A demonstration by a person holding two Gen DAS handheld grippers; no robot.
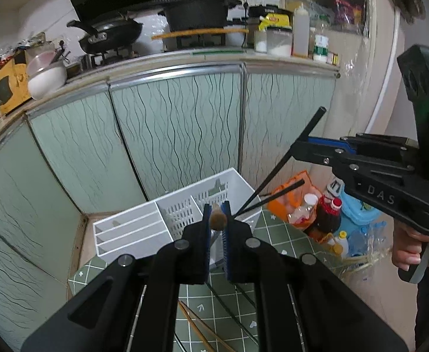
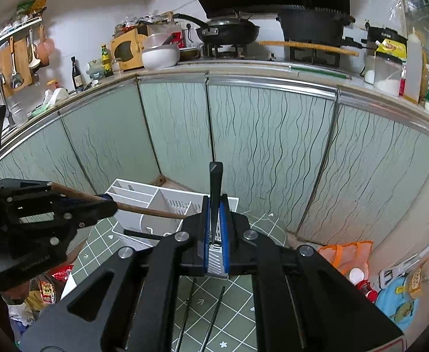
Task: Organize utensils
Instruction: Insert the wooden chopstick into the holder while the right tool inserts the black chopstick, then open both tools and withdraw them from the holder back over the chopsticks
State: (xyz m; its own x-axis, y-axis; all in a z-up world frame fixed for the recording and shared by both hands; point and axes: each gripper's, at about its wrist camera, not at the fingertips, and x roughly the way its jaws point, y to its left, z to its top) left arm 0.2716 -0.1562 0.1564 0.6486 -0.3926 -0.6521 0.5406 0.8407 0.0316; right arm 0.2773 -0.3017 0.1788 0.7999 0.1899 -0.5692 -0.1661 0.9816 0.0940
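Both tongs (image 1: pixel 216 220) over organizer (image 1: pixel 144 228) rim

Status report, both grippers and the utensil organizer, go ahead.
Left gripper shut on wooden chopsticks. Right gripper shut on black chopsticks. Both just short of white organizer. Nothing blocking.

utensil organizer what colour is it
White, the utensil organizer with slotted basket walls; clearest in the left wrist view.

The wooden utensil (image 2: pixel 144 209) runs behind the right gripper (image 2: pixel 216 228), its far end hidden; loose chopsticks (image 1: pixel 205 328) on the mat are cut off below
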